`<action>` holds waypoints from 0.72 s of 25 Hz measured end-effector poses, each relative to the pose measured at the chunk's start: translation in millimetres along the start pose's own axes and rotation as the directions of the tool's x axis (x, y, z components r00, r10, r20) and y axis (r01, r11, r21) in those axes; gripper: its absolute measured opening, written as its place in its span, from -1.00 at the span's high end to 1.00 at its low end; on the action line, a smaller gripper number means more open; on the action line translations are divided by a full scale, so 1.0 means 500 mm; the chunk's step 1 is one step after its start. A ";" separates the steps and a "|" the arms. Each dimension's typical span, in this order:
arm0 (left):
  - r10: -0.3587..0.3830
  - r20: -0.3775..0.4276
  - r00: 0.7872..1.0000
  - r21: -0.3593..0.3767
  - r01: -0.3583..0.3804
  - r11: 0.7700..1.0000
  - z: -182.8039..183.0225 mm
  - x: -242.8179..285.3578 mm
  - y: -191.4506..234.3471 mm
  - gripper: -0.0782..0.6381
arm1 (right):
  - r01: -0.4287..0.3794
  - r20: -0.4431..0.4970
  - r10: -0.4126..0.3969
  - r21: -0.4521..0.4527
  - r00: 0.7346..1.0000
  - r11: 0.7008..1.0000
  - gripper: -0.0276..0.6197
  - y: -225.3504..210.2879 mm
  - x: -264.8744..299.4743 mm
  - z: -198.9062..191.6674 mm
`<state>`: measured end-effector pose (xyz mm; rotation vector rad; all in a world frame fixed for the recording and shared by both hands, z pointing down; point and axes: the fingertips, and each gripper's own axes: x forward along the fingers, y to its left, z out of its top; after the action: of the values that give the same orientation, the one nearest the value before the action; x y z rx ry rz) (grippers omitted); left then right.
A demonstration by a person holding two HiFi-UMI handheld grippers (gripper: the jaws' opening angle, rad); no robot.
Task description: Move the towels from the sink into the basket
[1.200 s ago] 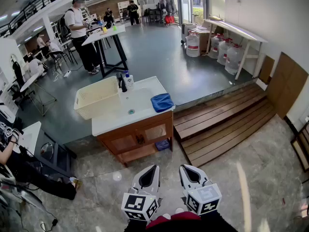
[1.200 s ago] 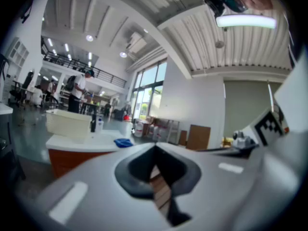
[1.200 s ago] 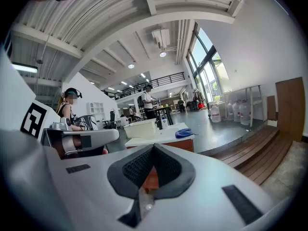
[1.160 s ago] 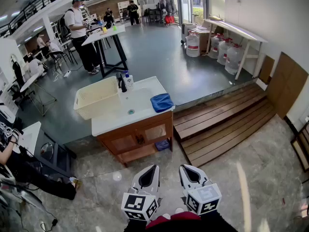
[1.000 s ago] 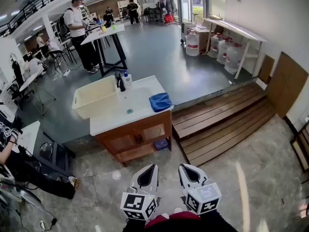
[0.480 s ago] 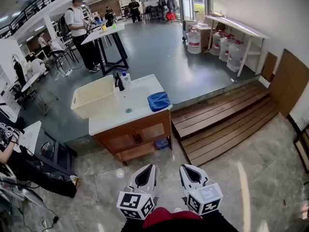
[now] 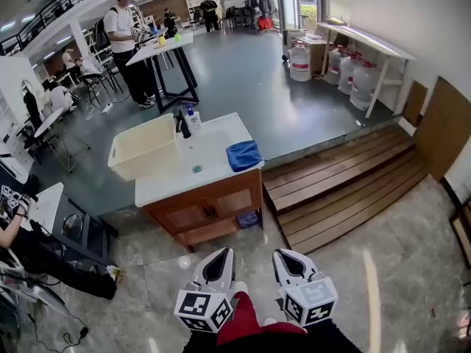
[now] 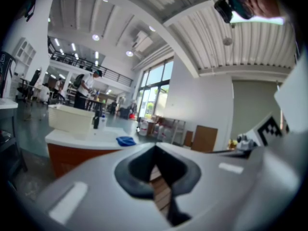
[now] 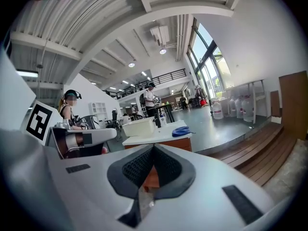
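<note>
A blue towel [image 7: 243, 155] lies on the right end of a white sink counter [image 7: 165, 186] set on a wooden cabinet. The cream basket [image 7: 143, 147] stands at the counter's left end. The towel [image 8: 126, 141] and basket [image 8: 71, 118] also show far off in the left gripper view, and the towel [image 9: 181, 131] and basket [image 9: 139, 127] in the right gripper view. Both grippers hang low near my body, well short of the cabinet. My left gripper [image 7: 219, 259] is shut and empty. My right gripper [image 7: 288, 259] is shut with nothing in it.
A black faucet [image 7: 180, 125] and a soap bottle [image 7: 194, 118] stand behind the basin. Wooden steps [image 7: 346, 186] rise to the right of the cabinet. A person [image 7: 129, 43] stands at a table beyond. Water jugs [image 7: 352, 83] line the right wall.
The view has shifted slightly toward the cabinet. My left gripper has drifted a little left and down; a red shoe now shows between the grippers.
</note>
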<state>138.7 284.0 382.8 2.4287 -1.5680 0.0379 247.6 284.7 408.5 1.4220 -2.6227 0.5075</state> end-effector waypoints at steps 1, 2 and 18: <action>-0.001 0.001 1.000 -0.001 0.001 1.000 0.001 0.008 0.006 0.79 | 0.001 -0.002 -0.001 0.001 1.000 1.000 0.89 -0.004 0.009 0.001; -0.003 0.000 1.000 0.000 0.003 1.000 0.002 0.016 0.012 0.79 | 0.003 -0.004 -0.003 0.001 1.000 1.000 0.89 -0.007 0.018 0.002; -0.064 -0.045 0.997 0.029 0.066 0.997 0.043 0.243 0.198 0.79 | 0.094 0.005 -0.094 -0.030 0.996 0.995 0.89 -0.094 0.270 0.083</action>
<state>98.4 132.2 400.3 2.4827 -1.4796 0.1027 214.2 139.6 415.5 1.5299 -2.5398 0.4536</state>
